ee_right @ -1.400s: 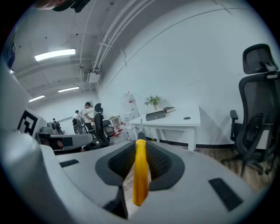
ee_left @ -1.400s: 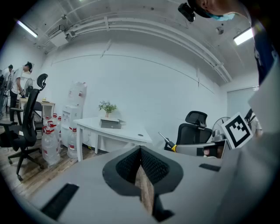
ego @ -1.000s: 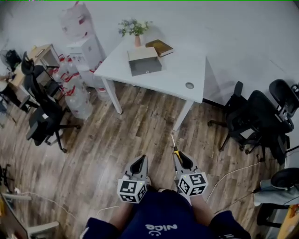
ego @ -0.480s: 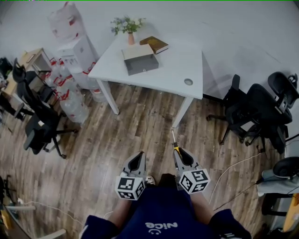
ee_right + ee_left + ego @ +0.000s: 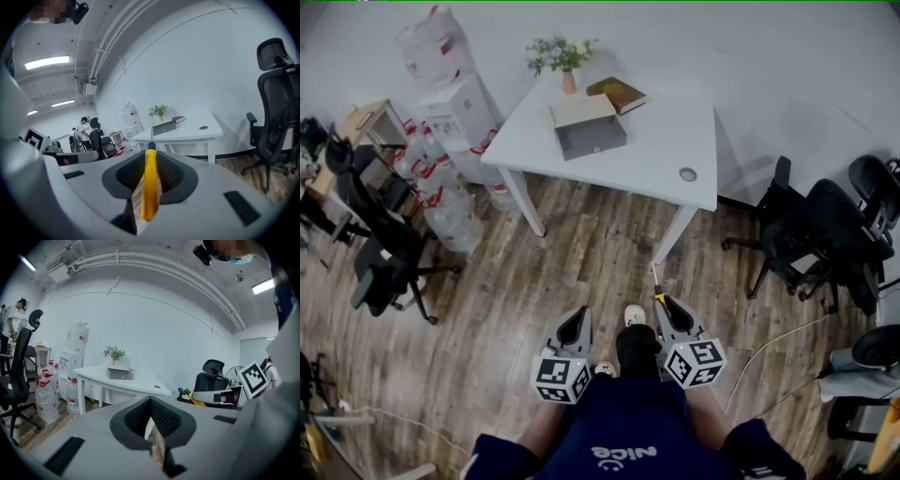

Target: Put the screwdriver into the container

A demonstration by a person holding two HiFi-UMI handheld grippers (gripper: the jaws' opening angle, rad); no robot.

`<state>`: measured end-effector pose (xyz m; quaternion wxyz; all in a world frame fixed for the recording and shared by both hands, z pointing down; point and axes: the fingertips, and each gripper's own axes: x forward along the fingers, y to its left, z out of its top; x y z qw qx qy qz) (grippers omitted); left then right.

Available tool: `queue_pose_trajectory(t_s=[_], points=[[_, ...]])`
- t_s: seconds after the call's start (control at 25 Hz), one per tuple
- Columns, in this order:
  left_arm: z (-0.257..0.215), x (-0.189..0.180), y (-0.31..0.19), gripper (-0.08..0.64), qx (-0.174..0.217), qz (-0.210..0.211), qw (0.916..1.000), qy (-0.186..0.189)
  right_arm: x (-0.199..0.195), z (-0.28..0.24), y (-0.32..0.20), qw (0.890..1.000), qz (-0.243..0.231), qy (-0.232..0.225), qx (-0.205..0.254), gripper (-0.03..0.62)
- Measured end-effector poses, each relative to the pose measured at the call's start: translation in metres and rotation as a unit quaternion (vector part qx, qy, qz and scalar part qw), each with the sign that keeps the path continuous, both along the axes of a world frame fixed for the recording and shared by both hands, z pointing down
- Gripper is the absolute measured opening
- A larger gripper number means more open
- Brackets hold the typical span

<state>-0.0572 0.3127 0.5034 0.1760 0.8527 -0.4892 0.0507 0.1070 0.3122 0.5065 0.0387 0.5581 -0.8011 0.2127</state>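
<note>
Two grippers are held low before the person, well apart from the white surface (image 5: 667,141) where the grey container (image 5: 591,137) sits. The right gripper (image 5: 661,302) has its jaws clenched on the screwdriver (image 5: 150,187) by the yellow handle, with the metal shaft pointing ahead. The left gripper (image 5: 151,401) has its jaws pressed together with nothing between them. I judge the tool light and rigid. Its smooth handle could swivel in the pads, so a mid-handle hold suits it best. The container is probably open-topped, though it is too distant to be sure.
</note>
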Motion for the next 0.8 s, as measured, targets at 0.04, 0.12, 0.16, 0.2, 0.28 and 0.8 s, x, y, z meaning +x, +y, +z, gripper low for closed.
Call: queue_pose_trajectory(t_s=[0.04, 0.12, 0.16, 0.2, 0.28, 0.8], points=[[0.0, 0.001, -0.006, 0.015, 0.0, -0.004, 1.0, -0.001, 0.0, 0.001, -0.009, 1.0, -0.005, -0.001, 0.0, 0.092], [0.001, 0.003, -0.02, 0.015, -0.002, -0.012, 0.9999, -0.001, 0.001, 0.002, -0.028, 1.0, -0.013, -0.001, -0.001, 0.092], [0.001, 0.004, -0.027, 0.015, -0.003, -0.016, 0.9999, -0.001, 0.002, 0.002, -0.038, 1.0, -0.018, 0.0, -0.001, 0.092], [0.002, 0.004, -0.035, 0.015, -0.004, -0.02, 0.9998, -0.002, 0.002, 0.002, -0.048, 1.0, -0.023, 0.001, -0.001, 0.092], [0.002, 0.003, -0.052, 0.015, -0.006, -0.032, 0.9995, -0.003, 0.002, 0.001, -0.07, 0.999, -0.035, 0.003, -0.001, 0.092], [-0.01, 0.039, -0.167, 0.014, 0.0, -0.076, 0.9971, -0.006, 0.022, -0.007, -0.203, 0.994, -0.106, 0.015, 0.011, 0.092]])
